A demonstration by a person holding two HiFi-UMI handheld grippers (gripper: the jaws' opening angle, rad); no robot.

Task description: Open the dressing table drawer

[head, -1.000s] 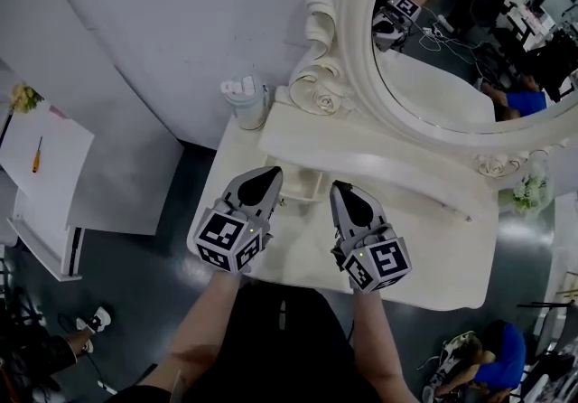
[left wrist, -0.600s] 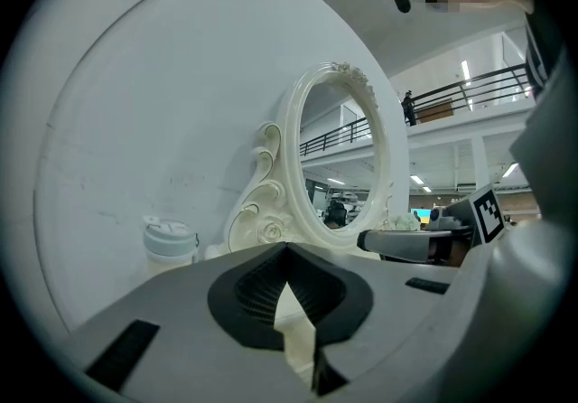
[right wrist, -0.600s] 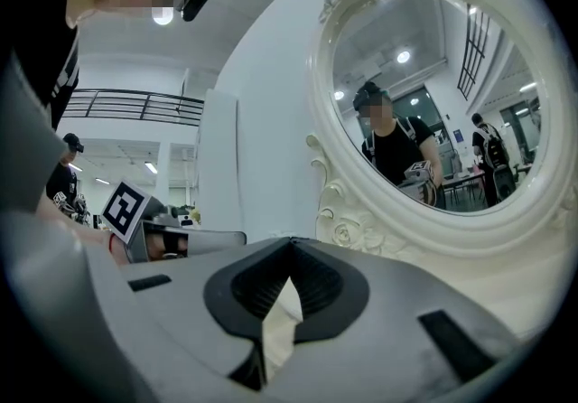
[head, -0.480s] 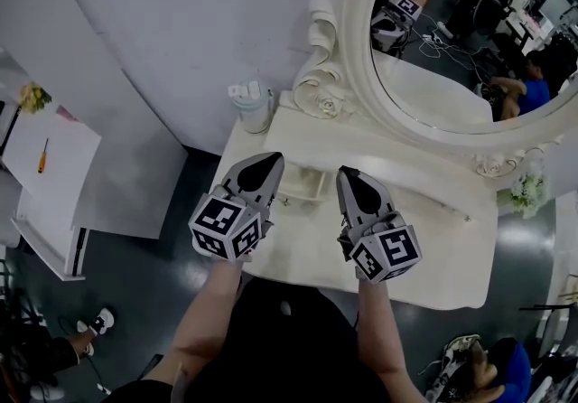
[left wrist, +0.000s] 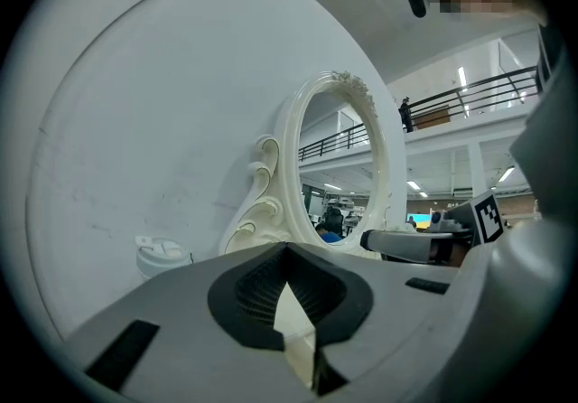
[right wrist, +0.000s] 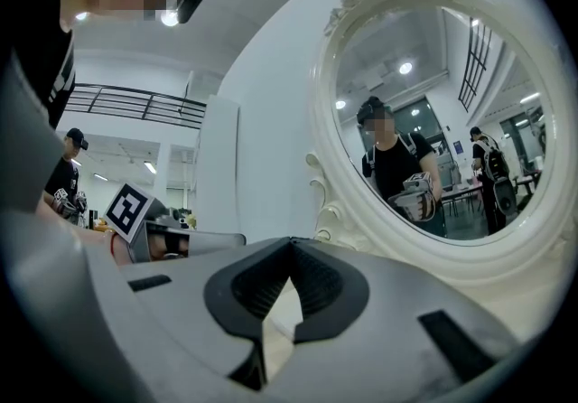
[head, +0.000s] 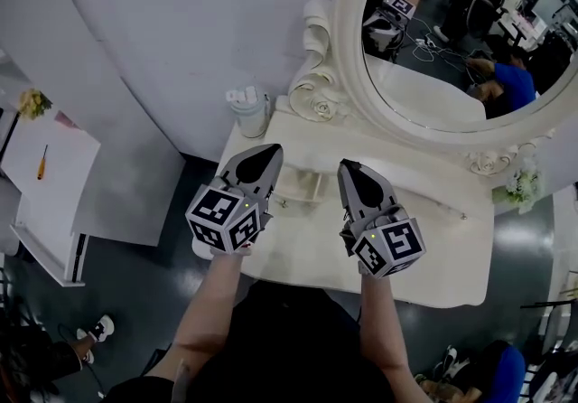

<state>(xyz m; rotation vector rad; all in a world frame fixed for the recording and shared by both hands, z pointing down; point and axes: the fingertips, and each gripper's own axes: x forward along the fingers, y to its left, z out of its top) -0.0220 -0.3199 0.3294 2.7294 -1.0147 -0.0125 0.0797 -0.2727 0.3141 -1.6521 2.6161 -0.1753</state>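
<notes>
The cream dressing table point(head: 433, 252) stands below me, its oval mirror point(head: 452, 49) at the back. Under its raised shelf sits a small drawer point(head: 302, 184) with a knob point(head: 282, 203); I cannot tell how far out it is. My left gripper point(head: 268, 154) hovers just left of that drawer, shut and empty. Just right of it my right gripper point(head: 349, 166) hovers the same way. Both point level at the mirror. In the left gripper view the left gripper point(left wrist: 289, 252) has its jaws closed, with the mirror point(left wrist: 343, 175) ahead. The right gripper point(right wrist: 291, 248) in its own view also has its jaws closed.
A lidded cup point(head: 248, 109) stands on the table's back left corner, also seen as the cup point(left wrist: 163, 257) in the left gripper view. A second knob point(head: 466, 217) shows further right. A white side table point(head: 54, 184) with an orange screwdriver point(head: 41, 162) stands at left. A curved white wall rises behind.
Both grippers have risen a little above the tabletop, side by side. Their jaws stayed shut and nothing was taken hold of.
</notes>
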